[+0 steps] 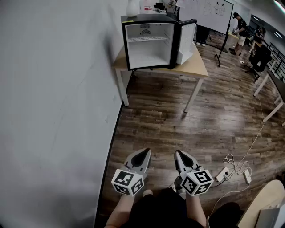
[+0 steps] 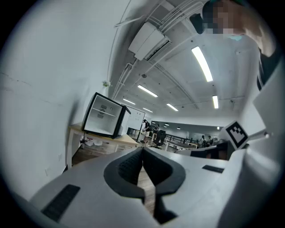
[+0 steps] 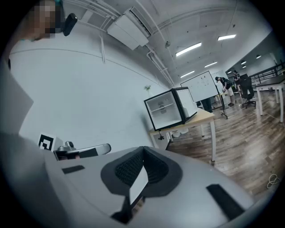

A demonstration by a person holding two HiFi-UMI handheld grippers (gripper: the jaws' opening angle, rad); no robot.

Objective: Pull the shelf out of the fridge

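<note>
A small black fridge (image 1: 149,42) stands on a wooden table (image 1: 196,67) far ahead, its door (image 1: 187,42) swung open to the right. A thin white shelf (image 1: 148,39) crosses the upper part of its white inside. Both grippers hang low near the person's body, far from the fridge. My left gripper (image 1: 144,153) is shut with nothing in it, and so is my right gripper (image 1: 178,154). In the left gripper view the fridge (image 2: 104,118) shows past the closed tips (image 2: 142,149). The right gripper view has the fridge (image 3: 171,109) beyond its closed tips (image 3: 142,149).
A plain grey wall (image 1: 53,111) runs along the left. Wood floor lies between me and the table. A power strip and white cables (image 1: 225,171) lie on the floor at the right. A whiteboard (image 1: 207,13), other tables and people are at the back right.
</note>
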